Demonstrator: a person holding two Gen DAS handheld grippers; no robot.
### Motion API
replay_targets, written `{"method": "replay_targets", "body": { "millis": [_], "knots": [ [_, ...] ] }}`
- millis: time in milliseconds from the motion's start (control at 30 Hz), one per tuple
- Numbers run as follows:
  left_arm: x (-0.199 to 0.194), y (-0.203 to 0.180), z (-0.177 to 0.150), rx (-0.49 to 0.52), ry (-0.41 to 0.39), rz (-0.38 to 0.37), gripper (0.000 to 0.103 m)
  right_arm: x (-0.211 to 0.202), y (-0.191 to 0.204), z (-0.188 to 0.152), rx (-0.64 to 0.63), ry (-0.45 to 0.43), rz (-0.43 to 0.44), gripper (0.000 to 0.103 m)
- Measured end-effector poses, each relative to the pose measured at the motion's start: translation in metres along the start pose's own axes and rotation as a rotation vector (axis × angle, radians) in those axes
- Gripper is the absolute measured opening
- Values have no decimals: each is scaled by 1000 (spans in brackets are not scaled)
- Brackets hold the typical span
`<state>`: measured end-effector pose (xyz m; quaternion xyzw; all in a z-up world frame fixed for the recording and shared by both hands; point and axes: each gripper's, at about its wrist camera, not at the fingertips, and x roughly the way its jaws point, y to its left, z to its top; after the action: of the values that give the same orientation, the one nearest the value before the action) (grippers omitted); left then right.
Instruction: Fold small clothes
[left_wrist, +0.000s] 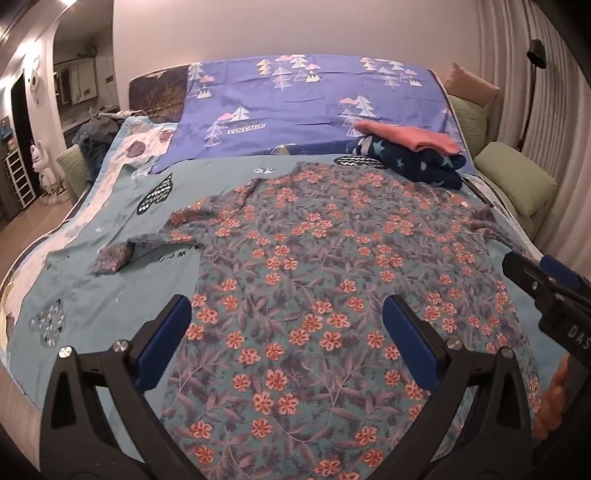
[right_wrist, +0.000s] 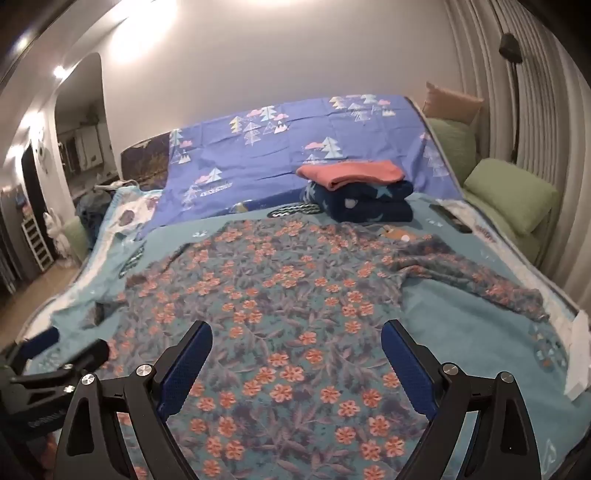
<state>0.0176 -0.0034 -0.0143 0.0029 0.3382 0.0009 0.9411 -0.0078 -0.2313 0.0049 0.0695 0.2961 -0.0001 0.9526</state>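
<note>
Left wrist view: left sleeve (left_wrist: 118, 254) folded back at its cuff, plus a person's fingers (left_wrist: 554, 398) at the right edge. Right wrist view: right sleeve (right_wrist: 476, 275) stretched out, rumpled.

Floral garment (left_wrist: 332, 295) lies spread flat on the teal bed cover (left_wrist: 74, 295), grey-blue leaves with coral flowers. Beyond it, a folded pink piece (left_wrist: 410, 138) tops a folded navy star-print piece (left_wrist: 417, 166).

Left gripper (left_wrist: 286, 328) and right gripper (right_wrist: 295, 354): jaws wide apart, nothing between, above the garment.

Right gripper body reads "DAS", cut off.
</note>
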Motion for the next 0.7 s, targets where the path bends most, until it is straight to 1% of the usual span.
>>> {"method": "replay_targets", "body": {
  "millis": [100, 200, 400, 500, 700],
  "knots": [
    [2, -1, -2, 12, -14, 21, 103, 4, 3, -1, -21, 11, -11, 95],
    [8, -1, -5, 23, -6, 31, 103, 11, 7, -6, -57, 29, -29, 95],
    [11, -4, -6, 21, 16, 31, 103, 20, 2, -11, -21, 79, -9, 95],
    [12, -3, -7, 22, 19, 29, 103, 18, 4, -11, -23, 57, -26, 95],
    [18, 2, -6, 12, 26, 23, 103, 14, 9, -6, 22, -12, -14, 95]
  ]
}}
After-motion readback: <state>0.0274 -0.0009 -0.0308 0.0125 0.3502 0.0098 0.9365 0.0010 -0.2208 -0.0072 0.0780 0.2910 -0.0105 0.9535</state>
